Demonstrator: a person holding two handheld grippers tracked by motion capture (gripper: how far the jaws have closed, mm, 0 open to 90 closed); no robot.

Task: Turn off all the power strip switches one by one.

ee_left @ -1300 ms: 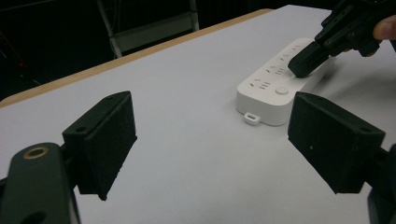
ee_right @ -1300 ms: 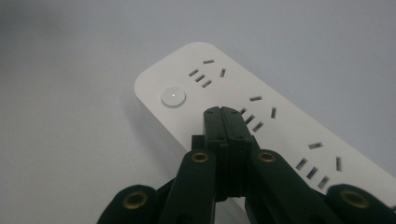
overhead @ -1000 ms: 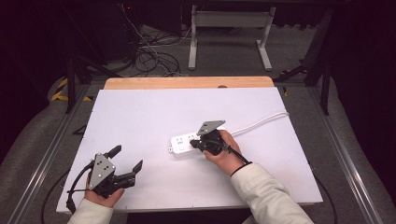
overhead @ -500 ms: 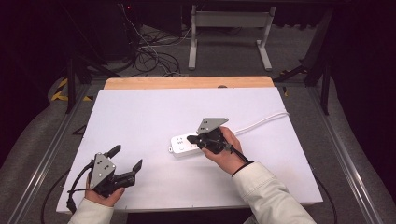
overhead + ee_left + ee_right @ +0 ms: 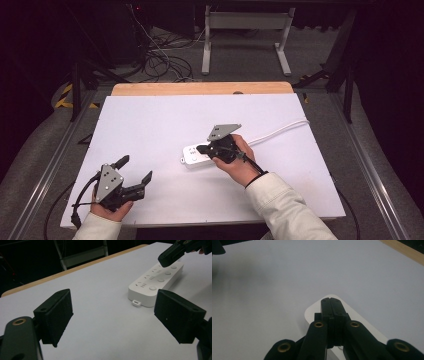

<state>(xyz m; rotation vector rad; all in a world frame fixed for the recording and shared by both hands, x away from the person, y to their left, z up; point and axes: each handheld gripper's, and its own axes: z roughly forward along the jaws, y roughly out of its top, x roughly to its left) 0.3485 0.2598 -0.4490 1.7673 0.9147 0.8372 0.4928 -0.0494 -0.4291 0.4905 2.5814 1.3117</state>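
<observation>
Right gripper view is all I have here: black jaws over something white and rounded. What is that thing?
Observer: A white power strip with round buttons along its top, lying flat on the white table.
Operator: Does it have a cord?
Observer: Yes, a white cord runs from it towards the table's far right edge.
Operator: Where is the other hand-held gripper?
Observer: The left hand-held gripper sits at the table's near left corner, jaws wide open, nothing between them.
</observation>
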